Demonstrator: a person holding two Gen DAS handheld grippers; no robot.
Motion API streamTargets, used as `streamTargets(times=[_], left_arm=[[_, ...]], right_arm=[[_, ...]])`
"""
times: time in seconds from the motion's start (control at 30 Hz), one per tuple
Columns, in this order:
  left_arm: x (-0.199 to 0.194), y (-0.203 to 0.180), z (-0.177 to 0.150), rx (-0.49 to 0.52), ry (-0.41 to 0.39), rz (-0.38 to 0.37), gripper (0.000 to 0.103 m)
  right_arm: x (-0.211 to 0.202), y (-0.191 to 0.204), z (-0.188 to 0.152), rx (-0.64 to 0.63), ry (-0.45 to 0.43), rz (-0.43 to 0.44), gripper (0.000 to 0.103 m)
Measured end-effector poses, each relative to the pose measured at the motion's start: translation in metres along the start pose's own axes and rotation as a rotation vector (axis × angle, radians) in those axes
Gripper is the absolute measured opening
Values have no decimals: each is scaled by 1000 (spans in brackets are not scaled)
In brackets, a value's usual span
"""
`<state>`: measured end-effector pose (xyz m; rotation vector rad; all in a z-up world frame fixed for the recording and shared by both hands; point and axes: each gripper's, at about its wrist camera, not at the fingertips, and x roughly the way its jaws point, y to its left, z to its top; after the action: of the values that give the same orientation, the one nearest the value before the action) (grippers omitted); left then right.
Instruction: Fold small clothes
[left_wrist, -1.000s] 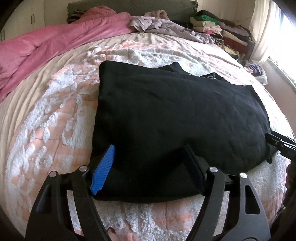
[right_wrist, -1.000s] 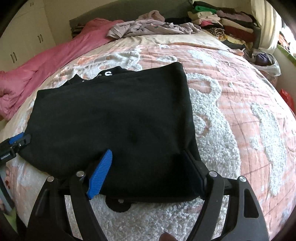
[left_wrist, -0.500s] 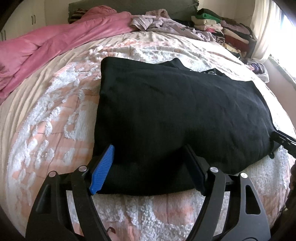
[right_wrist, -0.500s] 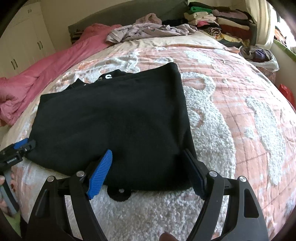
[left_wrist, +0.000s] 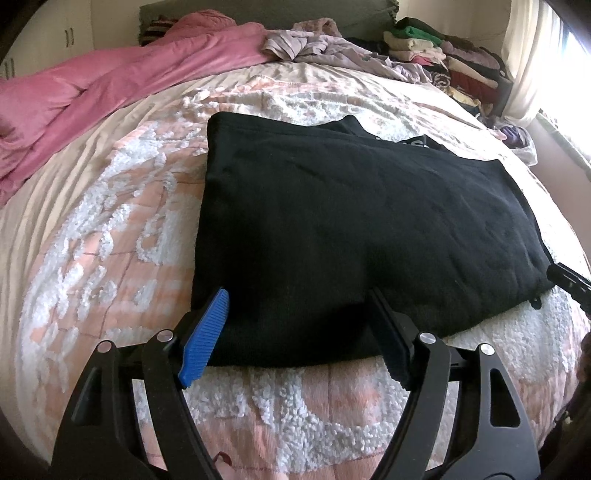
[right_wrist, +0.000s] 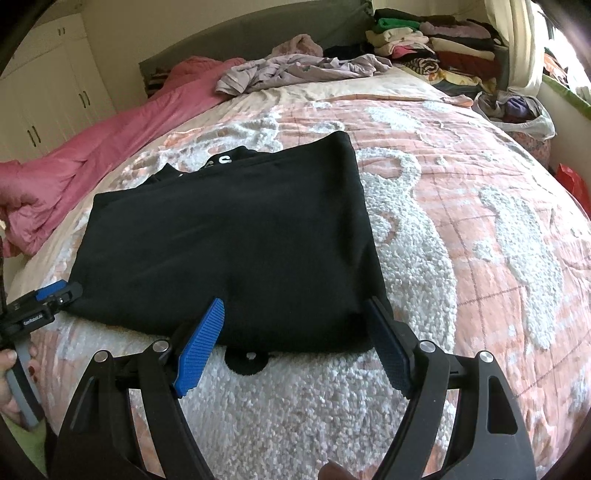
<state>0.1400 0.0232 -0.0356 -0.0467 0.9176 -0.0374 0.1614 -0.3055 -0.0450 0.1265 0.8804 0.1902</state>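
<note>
Both cameras have drawn back a little from the black garment (left_wrist: 362, 221) since a second ago: in the right wrist view its near hem now lies about at the fingertips instead of running well in between them, and more white tufted bedspread (right_wrist: 295, 398) shows below it. The garment itself has kept its place and shape.

It lies folded into a broad rectangle in the middle of the bed, flat on the pink-and-white bedspread, with a collar and white lettering peeking out past its far edge. Its left and right edges are straight; the near hem sags slightly over the bed's curve.

The left gripper (left_wrist: 295, 325) hovers over the near left part of the garment, fingers spread wide, with black cloth seen between them but not pinched. The right gripper (right_wrist: 295, 325) hovers over the near right corner, likewise spread wide and pinching nothing; a small round black tab (right_wrist: 246, 360) pokes out from under the hem there.

To the right of the garment the bedspread is bare out to the bed's edge, and a narrower bare strip lies on the left before the pink blanket (left_wrist: 110, 85). Loose lilac clothes (right_wrist: 295, 72) and a stack of folded clothes (right_wrist: 436, 40) sit at the far end, well apart from the garment.
</note>
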Motion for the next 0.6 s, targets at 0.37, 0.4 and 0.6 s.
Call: streamTargets(times=[0.37, 0.4, 0.6], left_arm=[[-31, 8, -3, -43, -35, -33, 72], [-35, 9, -4, -43, -39, -31, 72], [-51, 14, -7, -46, -52, -16, 77]], right_arm=[[-28, 9, -9, -3, -49, 53, 81], [-30, 12, -9, -7, -53, 57, 82], [-49, 25, -11, -31, -87, 78, 87]])
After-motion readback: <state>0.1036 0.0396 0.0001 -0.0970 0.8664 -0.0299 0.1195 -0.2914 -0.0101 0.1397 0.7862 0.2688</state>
